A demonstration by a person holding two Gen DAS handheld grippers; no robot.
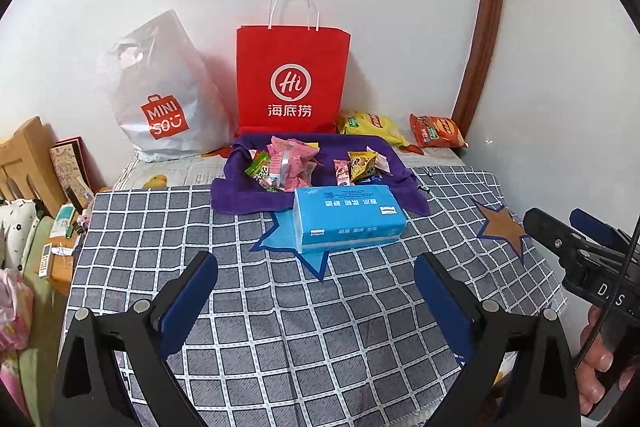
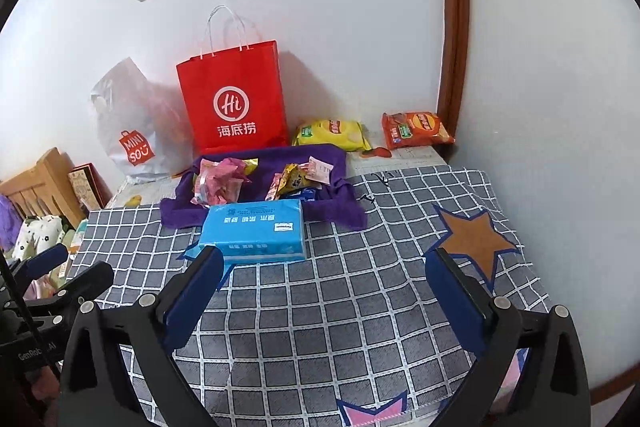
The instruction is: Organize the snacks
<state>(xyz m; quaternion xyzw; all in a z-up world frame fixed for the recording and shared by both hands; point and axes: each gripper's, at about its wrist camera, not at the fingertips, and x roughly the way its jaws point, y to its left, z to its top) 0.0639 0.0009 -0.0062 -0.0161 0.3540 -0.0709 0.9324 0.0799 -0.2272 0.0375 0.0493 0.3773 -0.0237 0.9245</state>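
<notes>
A purple towel (image 1: 240,195) (image 2: 340,203) lies at the back of the table with small snack packets on it: a pink pile (image 1: 290,163) (image 2: 220,179) and a yellow packet (image 1: 362,163) (image 2: 294,181). A yellow chip bag (image 1: 370,127) (image 2: 332,135) and an orange chip bag (image 1: 438,131) (image 2: 416,129) lie behind it by the wall. My left gripper (image 1: 316,291) is open and empty above the checked cloth, short of a blue tissue pack (image 1: 348,219) (image 2: 254,231). My right gripper (image 2: 324,291) is open and empty to its right.
A red paper bag (image 1: 292,79) (image 2: 234,99) and a white plastic bag (image 1: 164,99) (image 2: 128,123) stand against the wall. The table has a grey checked cloth (image 1: 280,327) (image 2: 360,307). A wooden bed frame (image 1: 28,155) and clutter lie to the left. A wall closes the right side.
</notes>
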